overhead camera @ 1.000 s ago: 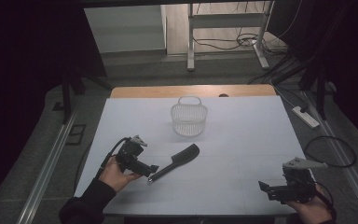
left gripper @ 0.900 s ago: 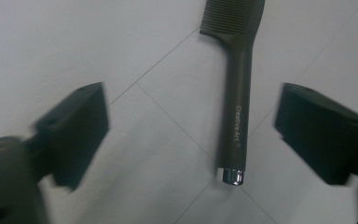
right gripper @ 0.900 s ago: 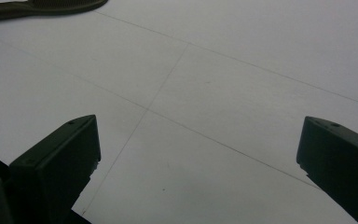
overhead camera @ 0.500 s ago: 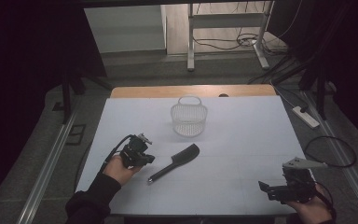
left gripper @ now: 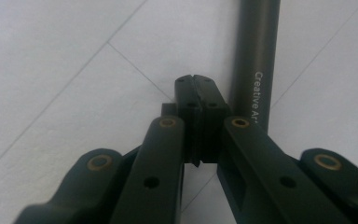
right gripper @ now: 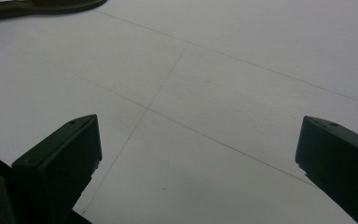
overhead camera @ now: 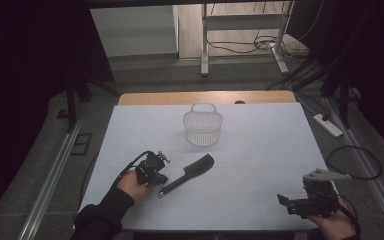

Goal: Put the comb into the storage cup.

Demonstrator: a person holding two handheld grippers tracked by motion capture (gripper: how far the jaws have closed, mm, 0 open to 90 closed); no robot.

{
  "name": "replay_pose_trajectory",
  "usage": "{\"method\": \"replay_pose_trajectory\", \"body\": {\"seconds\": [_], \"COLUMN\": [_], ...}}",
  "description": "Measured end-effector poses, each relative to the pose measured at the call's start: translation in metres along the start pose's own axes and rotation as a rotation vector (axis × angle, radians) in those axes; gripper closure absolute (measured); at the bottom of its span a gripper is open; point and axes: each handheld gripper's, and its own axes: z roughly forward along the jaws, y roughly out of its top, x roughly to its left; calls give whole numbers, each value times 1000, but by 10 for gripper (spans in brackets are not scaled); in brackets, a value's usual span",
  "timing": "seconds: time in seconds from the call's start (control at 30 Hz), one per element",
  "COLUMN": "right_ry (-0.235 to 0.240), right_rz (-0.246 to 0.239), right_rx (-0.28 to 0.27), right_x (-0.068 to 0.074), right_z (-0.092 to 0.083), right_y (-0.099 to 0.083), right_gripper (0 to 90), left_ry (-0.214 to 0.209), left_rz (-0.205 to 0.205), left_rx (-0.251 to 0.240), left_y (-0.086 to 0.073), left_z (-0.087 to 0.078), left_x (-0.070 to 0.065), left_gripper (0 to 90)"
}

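Black comb (overhead camera: 187, 173) lies flat at the near-left middle of the white surface (overhead camera: 260, 150), handle toward the left gripper (overhead camera: 156, 174). Left fingers (left gripper: 200, 100) pressed together, empty, just beside the comb handle. White basket (overhead camera: 202, 126) stands farther off, centre. Right gripper (overhead camera: 286, 201) at near right, fingers (right gripper: 60, 156) spread wide over bare surface.

Matt black plastic comb (overhead camera: 189, 172), white plastic lattice basket (overhead camera: 202, 125), smooth matt white table (overhead camera: 260, 150)
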Motion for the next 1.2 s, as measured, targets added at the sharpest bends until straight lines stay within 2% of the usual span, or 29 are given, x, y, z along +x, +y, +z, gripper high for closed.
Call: {"method": "replay_pose_trajectory", "body": {"seconds": [0.23,0.67,0.83,0.9,1.0,1.1,1.2], "right_ry": [-1,-2,-2,-2,-2,-2,-2], "right_rz": [-1,-2,-3,-3,-4,-3,-4], "right_rx": [-1,0,-1,-1,-1,-1,-1], "right_x": [0,0,0,0,0,0,0], "right_z": [0,0,0,0,0,0,0], "right_y": [0,0,0,0,0,0,0], "right_gripper": [7,8,9,9,9,9,9], "left_ry": [-22,-27,-30,-18,-4,-9,2], "left_rz": [-1,16,7,6,-4,-22,-26], "left_rx": [21,31,29,21,-20,-77,-98], "left_y": [-1,1,1,1,1,1,3], "left_z": [2,4,4,2,-4,-12,-15], "left_x": [-5,-19,-19,-18,-18,-19,-22], "left_gripper": [889,888,889,887,781,656,526]}}
